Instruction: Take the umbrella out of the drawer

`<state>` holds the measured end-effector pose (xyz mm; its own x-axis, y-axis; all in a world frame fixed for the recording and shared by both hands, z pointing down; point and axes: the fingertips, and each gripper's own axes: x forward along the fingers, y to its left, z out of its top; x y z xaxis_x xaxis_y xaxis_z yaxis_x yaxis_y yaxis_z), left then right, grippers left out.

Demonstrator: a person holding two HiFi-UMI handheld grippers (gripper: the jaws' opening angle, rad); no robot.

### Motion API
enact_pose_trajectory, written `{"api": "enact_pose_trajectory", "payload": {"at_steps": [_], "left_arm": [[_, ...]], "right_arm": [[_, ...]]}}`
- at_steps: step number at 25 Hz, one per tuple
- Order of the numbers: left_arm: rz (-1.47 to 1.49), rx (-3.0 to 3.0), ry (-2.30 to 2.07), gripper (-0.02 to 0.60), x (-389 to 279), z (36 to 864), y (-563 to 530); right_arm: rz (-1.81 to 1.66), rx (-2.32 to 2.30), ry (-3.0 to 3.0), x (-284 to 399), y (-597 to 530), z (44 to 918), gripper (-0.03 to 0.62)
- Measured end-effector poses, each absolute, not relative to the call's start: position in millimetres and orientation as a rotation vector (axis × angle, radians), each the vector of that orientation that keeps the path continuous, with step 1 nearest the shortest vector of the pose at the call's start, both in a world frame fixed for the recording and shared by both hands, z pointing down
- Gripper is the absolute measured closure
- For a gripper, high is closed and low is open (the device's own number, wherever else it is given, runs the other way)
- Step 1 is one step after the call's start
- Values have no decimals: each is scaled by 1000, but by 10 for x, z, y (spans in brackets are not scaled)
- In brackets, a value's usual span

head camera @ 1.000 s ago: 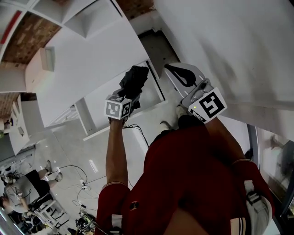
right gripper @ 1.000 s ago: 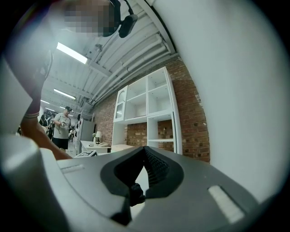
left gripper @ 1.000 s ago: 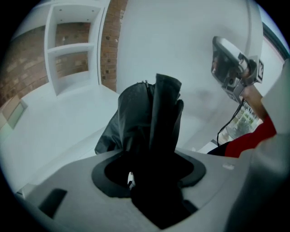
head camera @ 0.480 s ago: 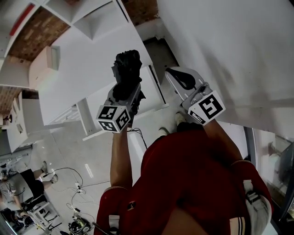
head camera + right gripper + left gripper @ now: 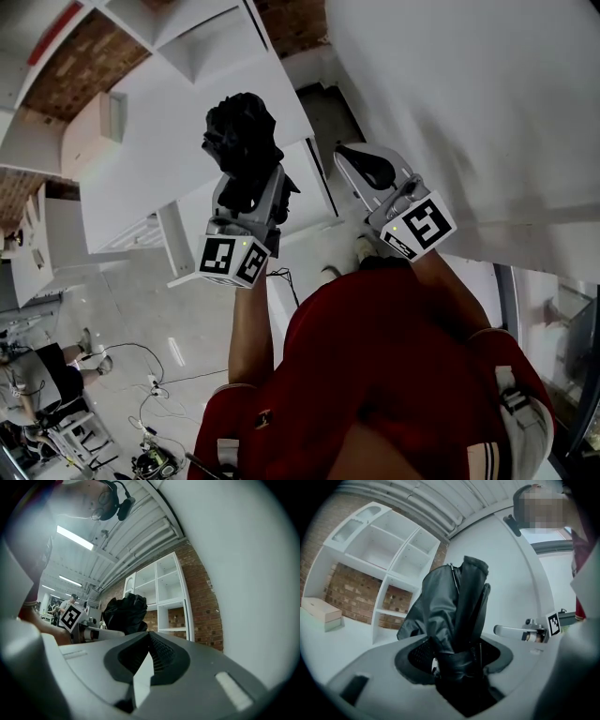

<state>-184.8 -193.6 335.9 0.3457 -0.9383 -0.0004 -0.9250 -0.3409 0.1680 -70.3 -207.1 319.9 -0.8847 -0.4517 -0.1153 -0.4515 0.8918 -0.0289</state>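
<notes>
The umbrella (image 5: 242, 141) is black, folded and bunched, and my left gripper (image 5: 246, 178) is shut on its lower end. It is held up in the air in front of the white desk top (image 5: 169, 159). In the left gripper view the umbrella (image 5: 450, 616) stands up from between the jaws of that gripper (image 5: 457, 663). What looks like the pulled-out white drawer (image 5: 314, 192) lies below and right of it. My right gripper (image 5: 361, 155) hangs beside the white wall with its jaws together and nothing in them. From the right gripper view (image 5: 147, 634) the umbrella (image 5: 125, 613) shows to the left.
A white shelf unit (image 5: 389, 559) stands against a brick wall (image 5: 347, 592), with a cardboard box (image 5: 321, 611) on the desk. A big white wall (image 5: 487, 103) is close on the right. Cables (image 5: 150, 361) and seated people (image 5: 37, 375) are on the floor at the lower left.
My left gripper has risen with the umbrella and swung from pointing down to level, so the umbrella now stands higher against the desk top. The right gripper has hardly moved.
</notes>
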Motion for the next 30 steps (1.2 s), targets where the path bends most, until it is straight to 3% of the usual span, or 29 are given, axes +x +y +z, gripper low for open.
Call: {"api": "enact_pose_trajectory", "payload": {"at_steps": [30], "left_arm": [[-210, 2473, -1737, 337, -1911, 3260, -1854]], "right_arm": [[21, -717, 2946, -724, -1991, 3168, 583]]}}
